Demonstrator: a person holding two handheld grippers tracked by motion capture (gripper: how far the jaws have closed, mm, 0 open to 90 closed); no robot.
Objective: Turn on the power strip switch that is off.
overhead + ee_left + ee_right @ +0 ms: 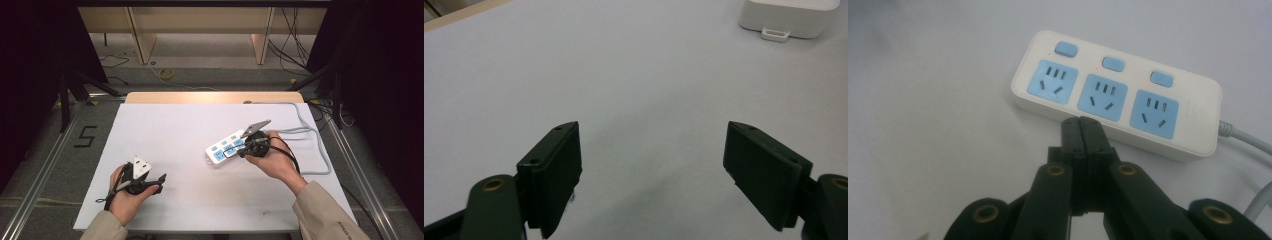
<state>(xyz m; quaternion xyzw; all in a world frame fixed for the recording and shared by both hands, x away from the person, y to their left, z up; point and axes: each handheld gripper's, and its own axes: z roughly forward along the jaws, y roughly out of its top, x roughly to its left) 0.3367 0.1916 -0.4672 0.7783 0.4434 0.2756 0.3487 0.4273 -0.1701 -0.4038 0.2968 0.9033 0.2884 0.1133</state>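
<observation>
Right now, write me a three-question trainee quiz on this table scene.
1. True or false: the right gripper has its jaws shut with nothing between them.
2. How many blue sockets does the power strip have? A) two B) three C) four
3. Fill in: the left gripper has its jaws ____ above the bare white table.

Key:
1. True. The jaws meet just at the strip's near edge.
2. B. Three sockets, each with a blue switch above it.
3. Open. The jaws stand wide apart with nothing between them.
</observation>
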